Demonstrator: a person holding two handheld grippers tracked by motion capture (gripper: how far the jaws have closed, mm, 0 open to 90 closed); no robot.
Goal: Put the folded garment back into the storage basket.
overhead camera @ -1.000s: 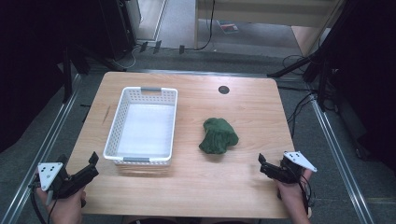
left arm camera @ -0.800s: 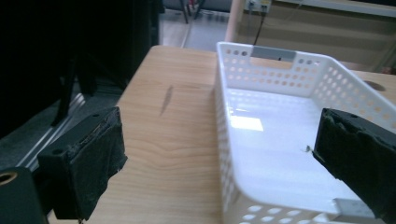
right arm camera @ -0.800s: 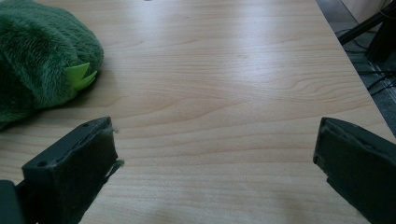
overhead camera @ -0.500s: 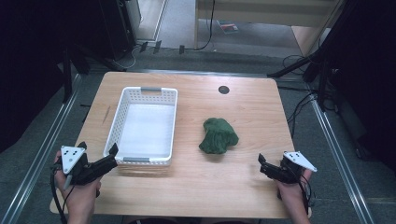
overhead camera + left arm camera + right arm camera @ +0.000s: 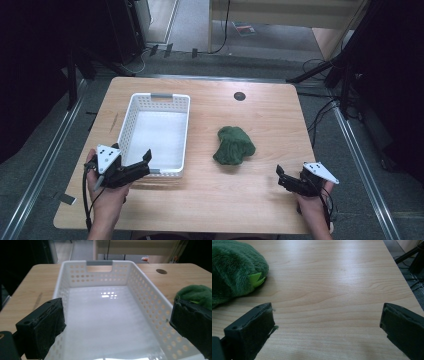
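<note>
Reaching left tongs (image 5: 145, 162) gaping over basket (image 5: 131, 125), jaws just opening

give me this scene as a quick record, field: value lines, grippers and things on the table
left gripper: jaws wide open, nothing between them, at the near end of the basket; the jaws have just been opening
right gripper: jaws open, nothing held, low over the table's near right part
basket: white, perforated, nothing in it, left half of the table
plush toy: green, lying on the table right of the basket, apart from it
table: light wood, a dark round grommet near the far edge
</note>
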